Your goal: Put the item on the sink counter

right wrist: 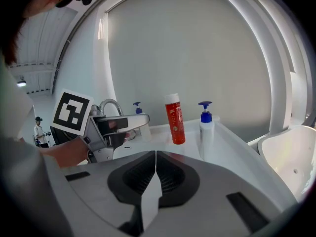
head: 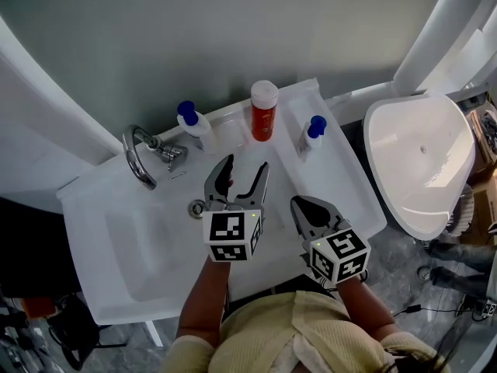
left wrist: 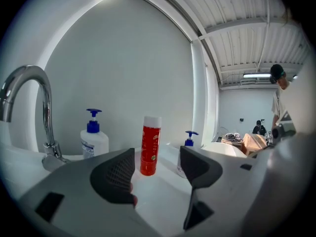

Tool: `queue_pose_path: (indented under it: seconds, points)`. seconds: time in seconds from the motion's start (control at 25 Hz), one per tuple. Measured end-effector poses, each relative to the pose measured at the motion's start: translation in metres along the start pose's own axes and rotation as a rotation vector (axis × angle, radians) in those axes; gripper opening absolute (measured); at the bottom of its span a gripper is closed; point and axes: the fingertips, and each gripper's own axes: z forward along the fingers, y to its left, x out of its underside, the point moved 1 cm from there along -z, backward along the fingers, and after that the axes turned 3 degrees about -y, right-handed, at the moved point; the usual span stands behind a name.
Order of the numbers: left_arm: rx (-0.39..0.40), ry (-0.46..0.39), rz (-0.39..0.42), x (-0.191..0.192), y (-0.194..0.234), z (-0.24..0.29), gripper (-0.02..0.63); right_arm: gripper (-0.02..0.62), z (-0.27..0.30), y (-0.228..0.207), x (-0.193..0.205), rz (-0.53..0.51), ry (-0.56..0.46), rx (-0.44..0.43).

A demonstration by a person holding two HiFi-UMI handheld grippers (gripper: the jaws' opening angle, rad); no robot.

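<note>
A red bottle with a white cap (head: 263,111) (left wrist: 150,145) (right wrist: 175,118) stands upright on the white sink counter (head: 287,208), between two blue-topped pump bottles. My left gripper (head: 241,176) (left wrist: 157,169) is open a short way in front of it, nothing between its jaws. My right gripper (head: 308,209) (right wrist: 155,167) is shut and empty, lower right over the counter's front part.
One pump bottle (head: 196,125) stands beside the chrome tap (head: 144,154), the other (head: 311,136) near the counter's right end. The basin (head: 140,243) with its drain (head: 197,207) lies left. A white toilet (head: 423,162) stands to the right. People stand in the distance (left wrist: 257,127).
</note>
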Motion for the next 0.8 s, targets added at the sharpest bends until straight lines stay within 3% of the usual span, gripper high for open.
queue_pose_path:
  seconds: [0.32, 0.48, 0.8]
  points:
    - [0.030, 0.090, -0.016, 0.013, -0.008, -0.034, 0.305, 0.026, -0.012, 0.014, 0.000, -0.012, -0.024, 0.003]
    - [0.034, 0.098, -0.007, 0.015, -0.012, -0.053, 0.232, 0.026, -0.016, 0.021, -0.001, -0.018, -0.034, 0.001]
    - [0.035, 0.099, -0.022, 0.017, -0.014, -0.091, 0.153, 0.026, -0.025, 0.039, 0.000, -0.026, -0.041, 0.001]
